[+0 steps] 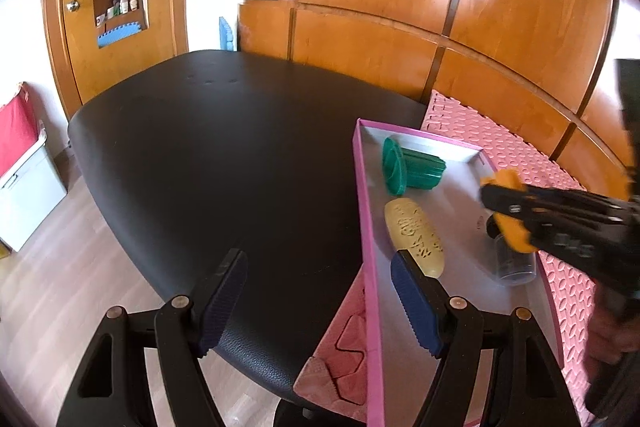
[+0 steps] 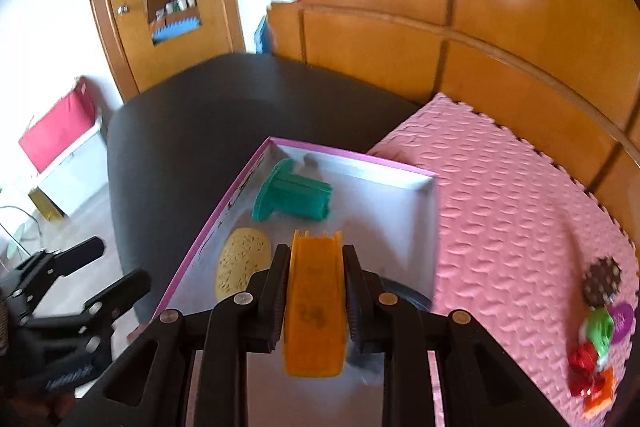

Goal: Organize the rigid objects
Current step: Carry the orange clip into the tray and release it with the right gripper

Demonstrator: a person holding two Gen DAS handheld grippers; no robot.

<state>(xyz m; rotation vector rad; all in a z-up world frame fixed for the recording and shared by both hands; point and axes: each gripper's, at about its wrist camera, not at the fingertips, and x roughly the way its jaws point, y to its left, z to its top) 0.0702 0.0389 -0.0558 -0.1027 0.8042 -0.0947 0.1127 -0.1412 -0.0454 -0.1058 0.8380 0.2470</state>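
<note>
Hovering over the pink-rimmed box (image 2: pixel 352 157), the right claw (image 2: pixel 316 307) has its jaws pinched in tight on an orange plastic piece (image 2: pixel 314 311), one pad pressing each long side. From the left wrist view you can see the same orange piece (image 1: pixel 506 213) held up above the right half of the box (image 1: pixel 366 195), not touching the floor of it.

Inside the box there's a green flanged part (image 2: pixel 290 197) lying on its side near the far end, and a yellowish oval thing (image 2: pixel 240 263) with raised markings just in front of it, along the left wall. A clear plastic cup (image 1: pixel 514 261) sits in the box right under the held piece.

The left claw (image 1: pixel 320 299) is spread wide with nothing between its blue pads; one finger hangs over the black bench (image 1: pixel 208 155), the other over the box near the yellow oval.

The box rests on a pink foam mat (image 2: pixel 500 207) on the bench. Off on the right edge of the mat there's a little cluster of toys (image 2: pixel 596 347): brown spiky one, green, red, orange, plus a purple disc. A wooden triangle puzzle (image 1: pixel 340 367) pokes out from under the near left side of the box.
</note>
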